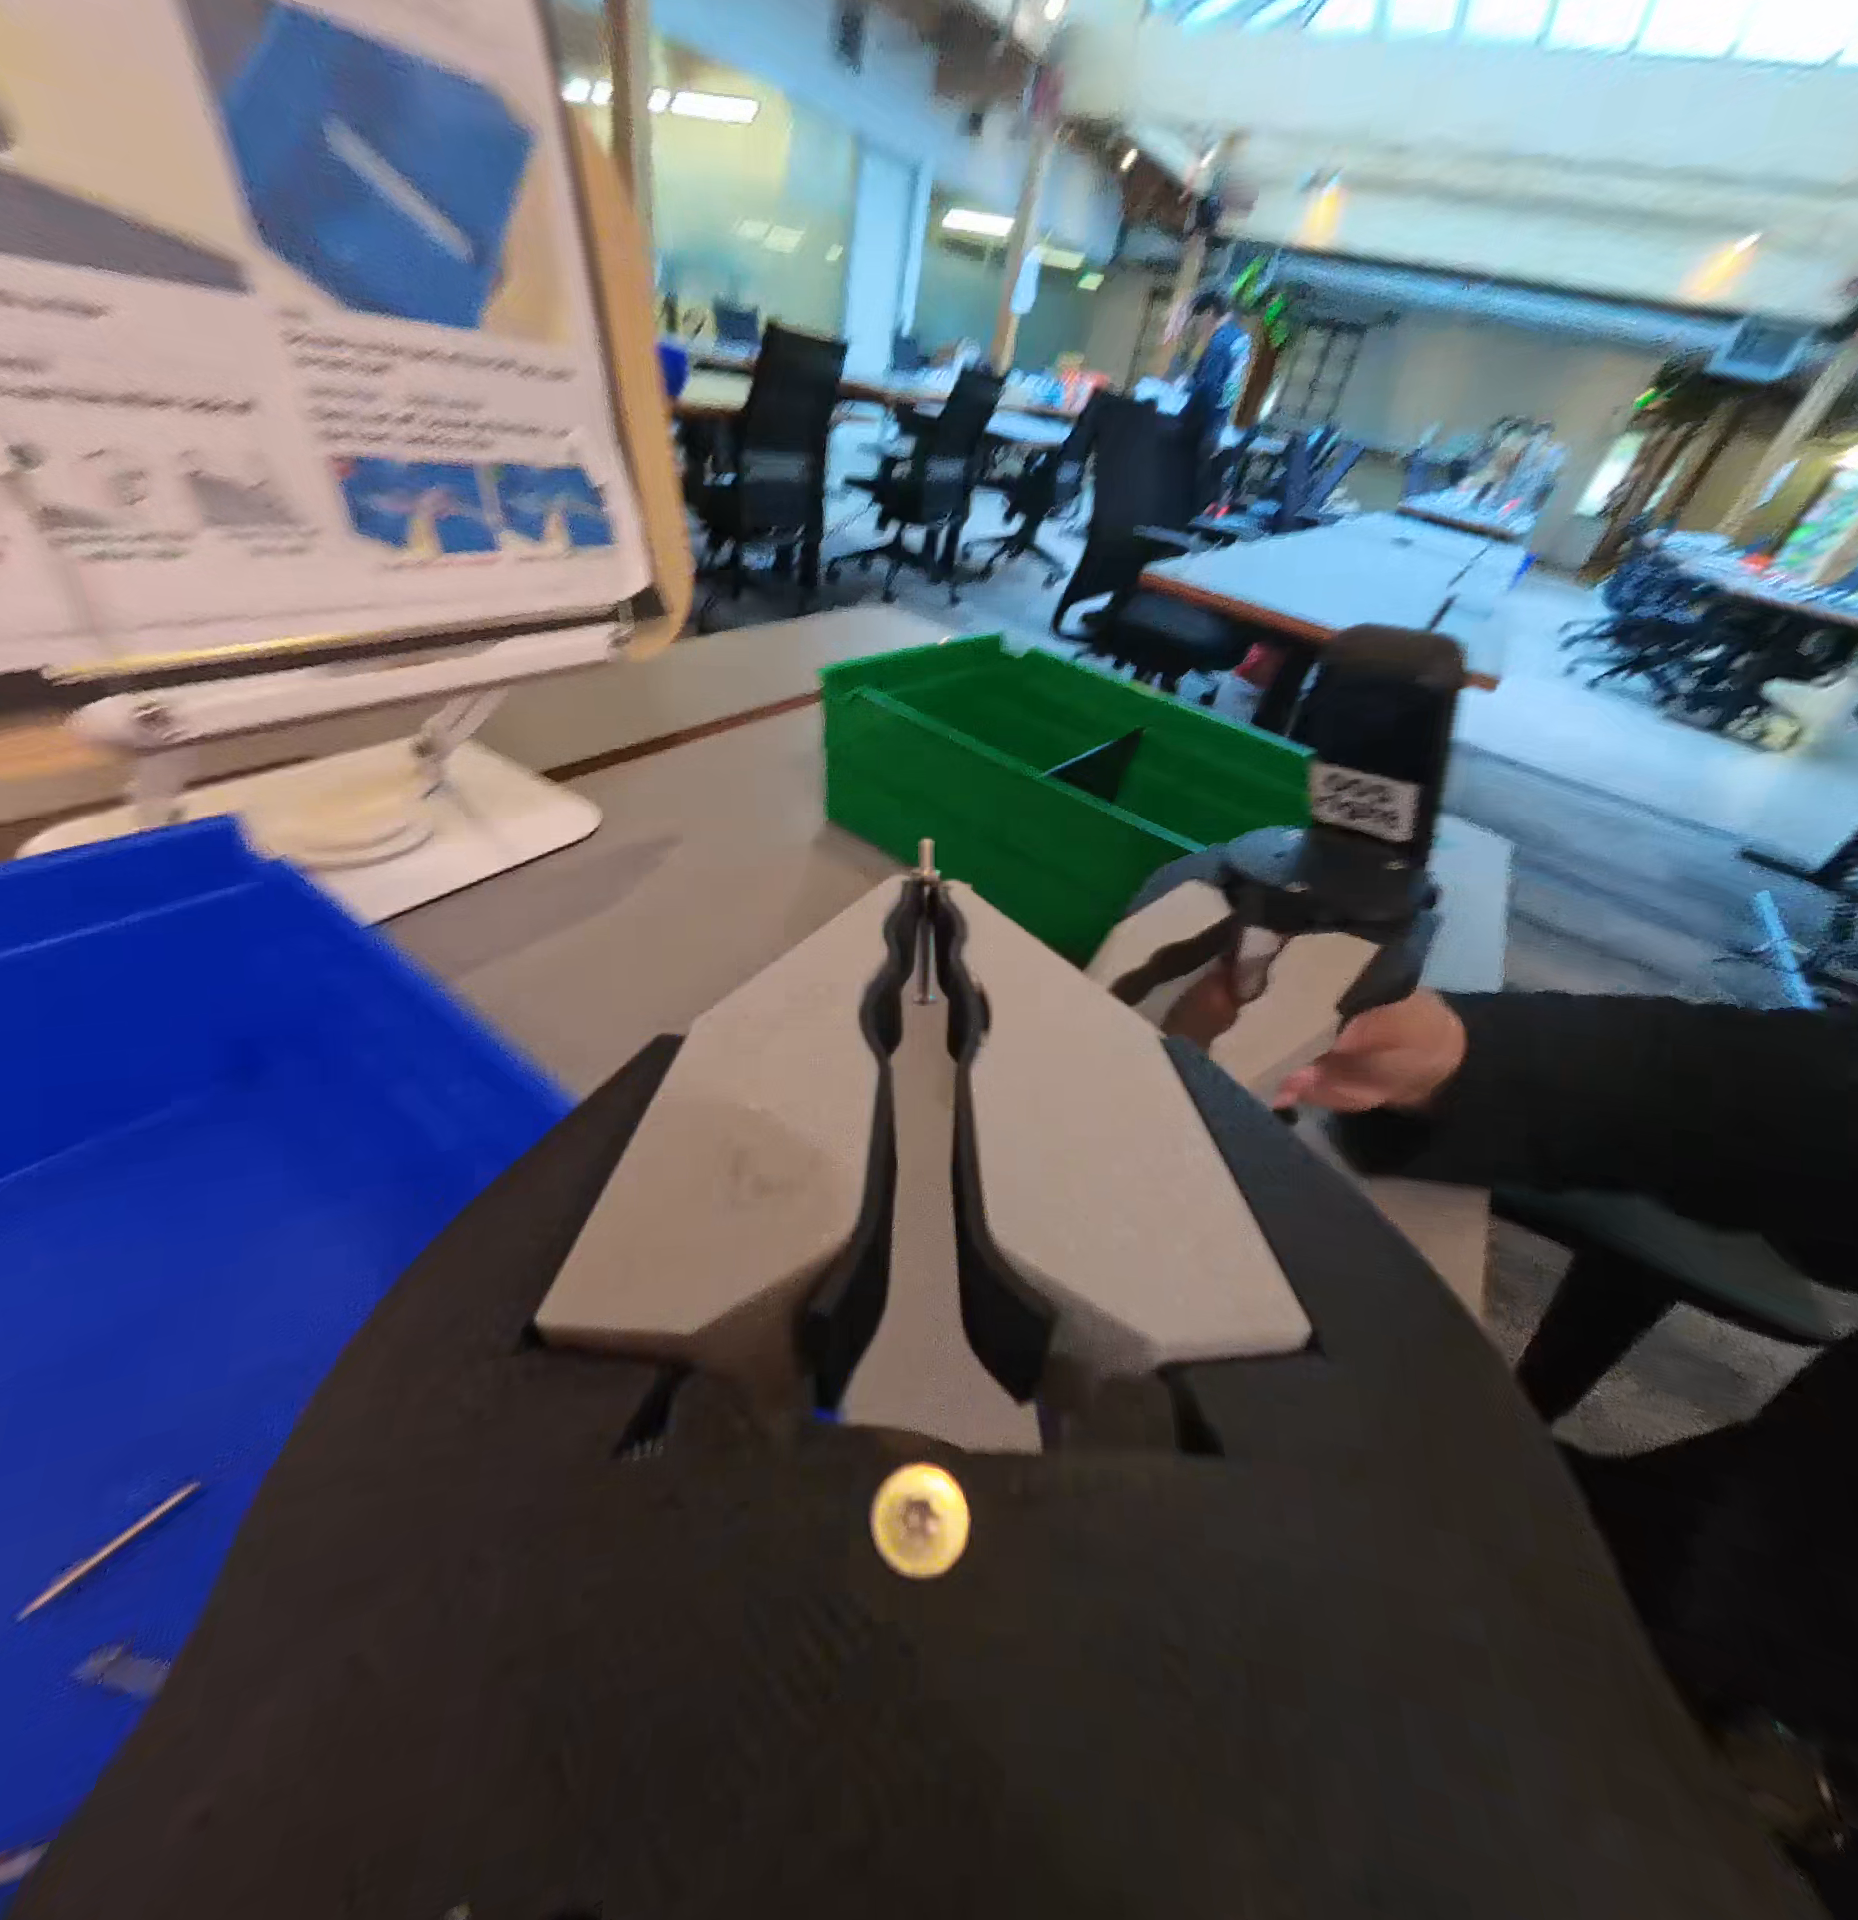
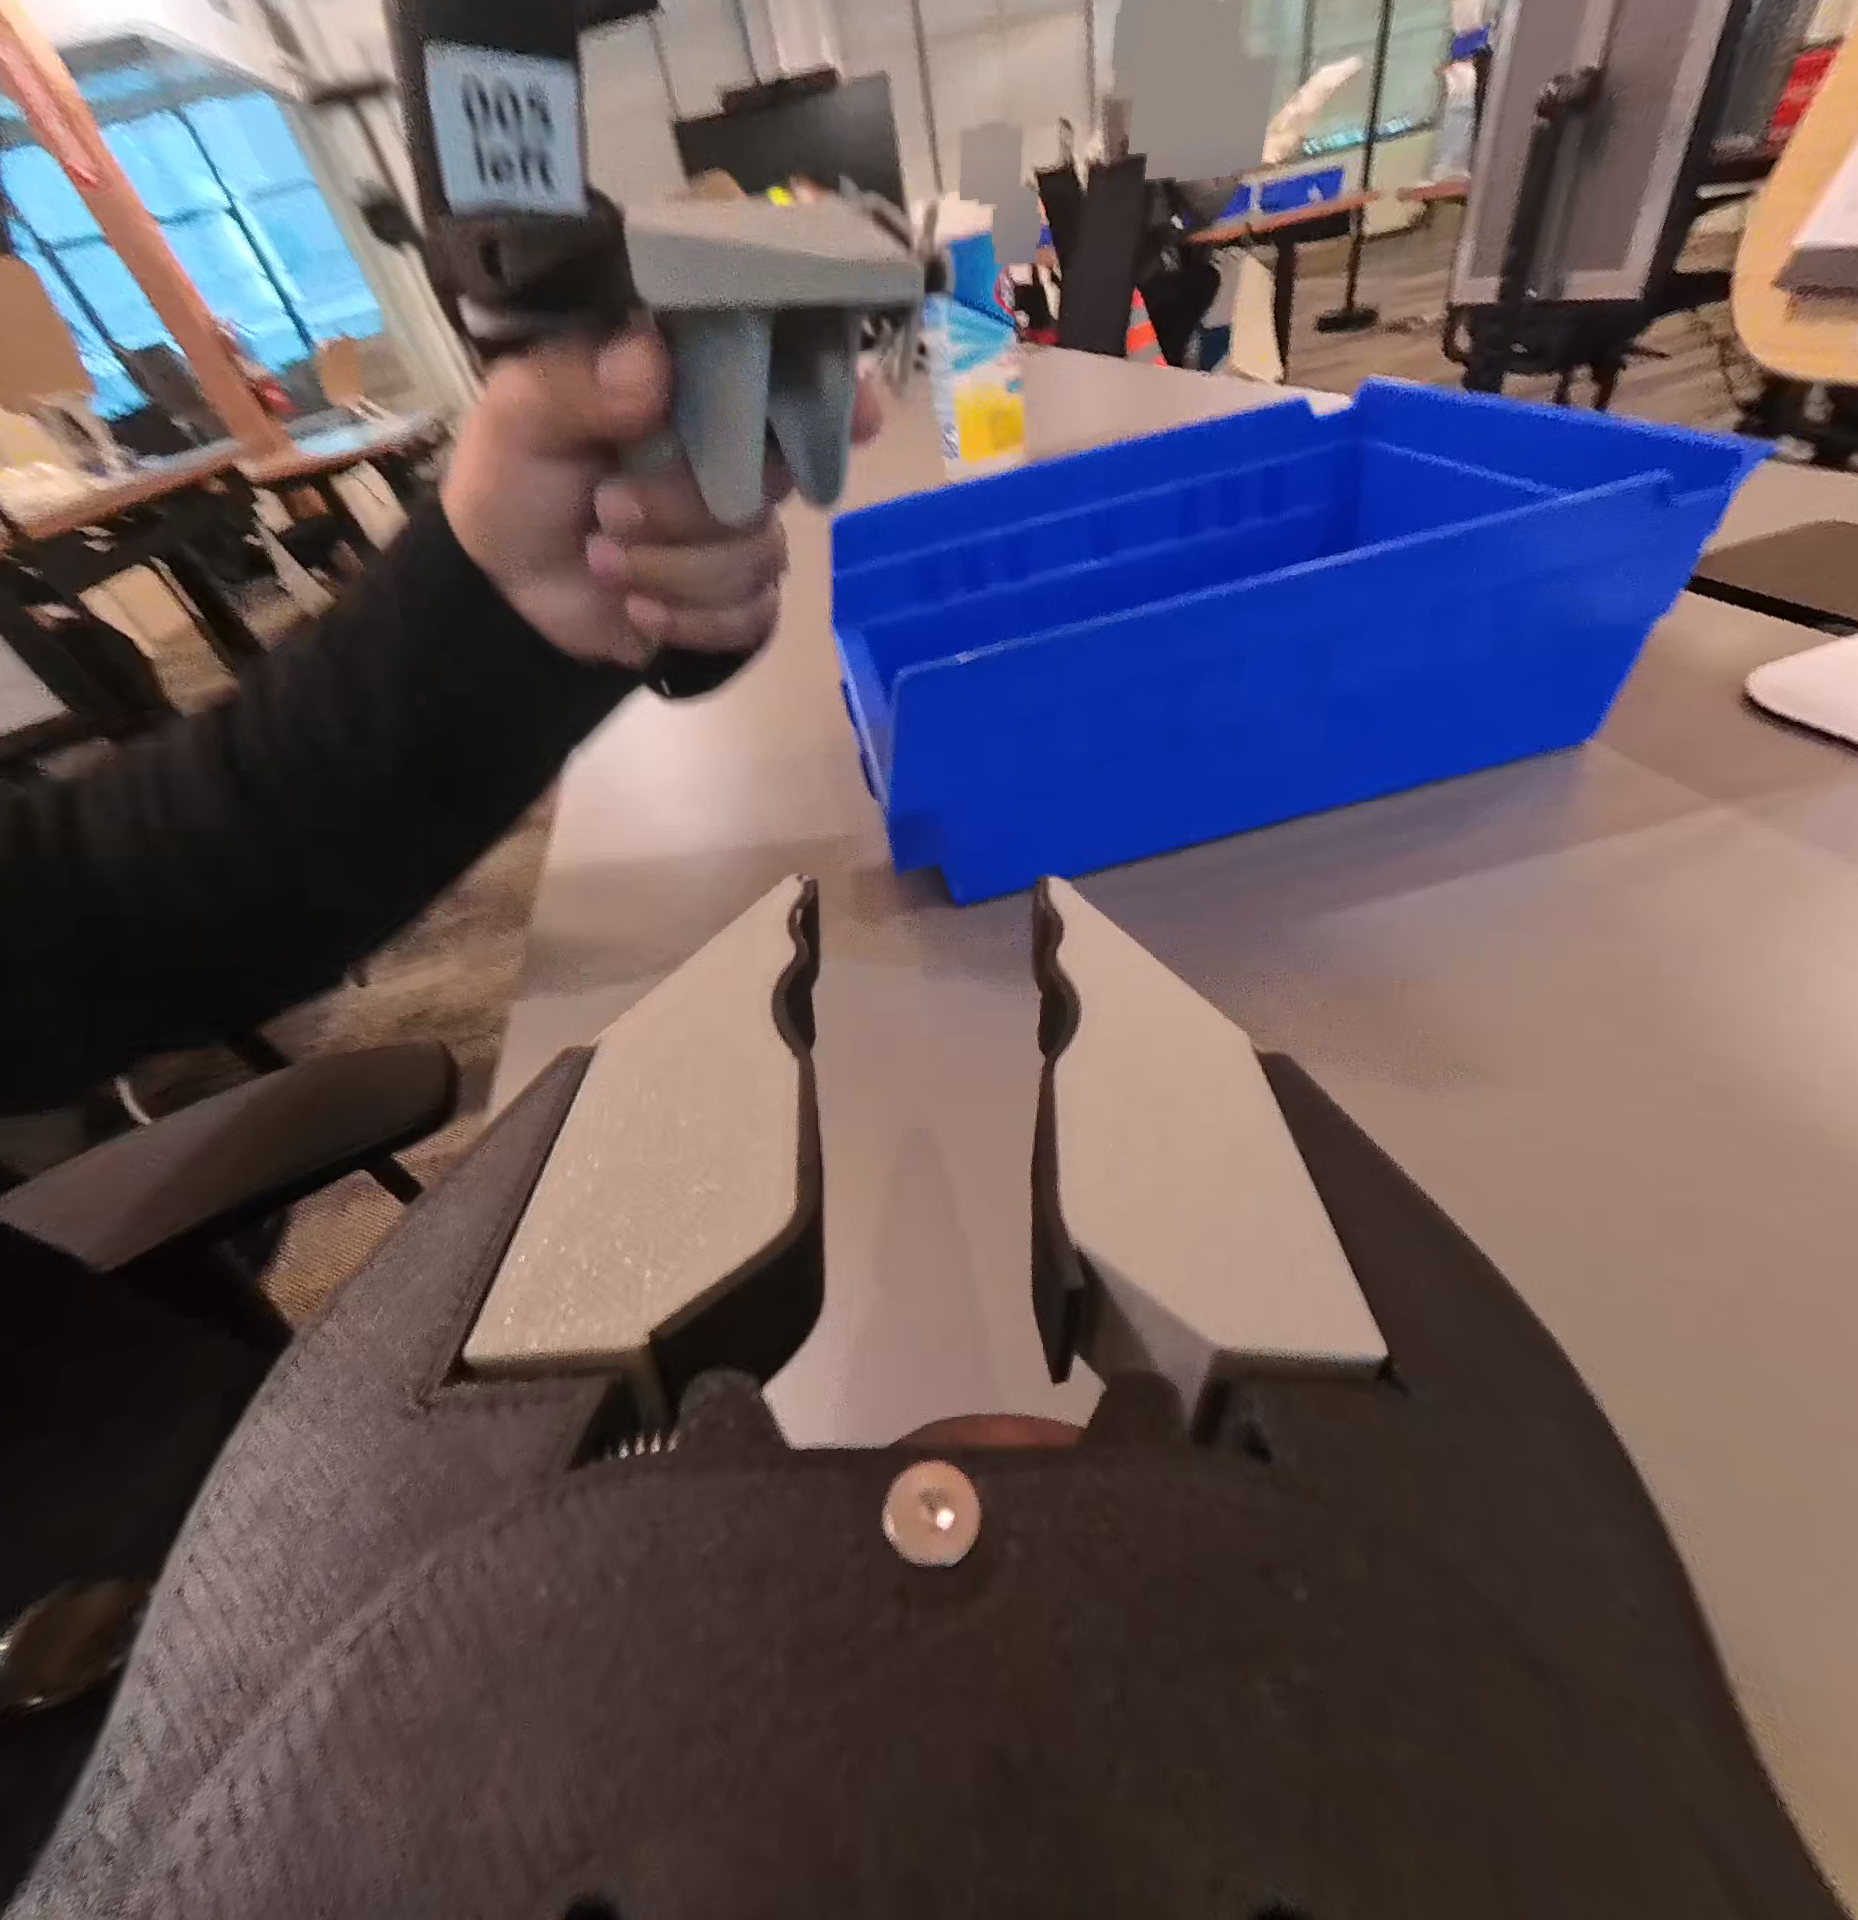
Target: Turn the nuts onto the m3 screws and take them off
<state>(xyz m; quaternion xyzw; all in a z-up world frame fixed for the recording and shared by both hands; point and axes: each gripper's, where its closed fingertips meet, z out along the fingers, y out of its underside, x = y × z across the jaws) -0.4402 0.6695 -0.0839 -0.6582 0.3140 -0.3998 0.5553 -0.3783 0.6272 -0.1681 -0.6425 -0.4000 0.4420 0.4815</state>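
My left gripper (image 1: 926, 906) is shut on a thin m3 screw (image 1: 924, 925) that stands upright between its tips, its end poking above them. It is held in the air above the grey table (image 1: 634, 914); it also shows in the right wrist view (image 2: 904, 249), up at the left. My right gripper (image 2: 925, 914) is open and empty, low over the table in front of the blue bin (image 2: 1216, 665). It shows in the left wrist view (image 1: 1231, 966) to the right of the left one. No nut shows clearly.
A blue bin (image 1: 177, 1143) with another screw (image 1: 109, 1548) in it is at the left. A green bin (image 1: 1008, 769) with a divider stands behind the grippers. A white stand (image 1: 385, 810) holds an instruction sheet (image 1: 281, 332). Office chairs and tables fill the background. About 12 centimeters separates my left fingertips from my right.
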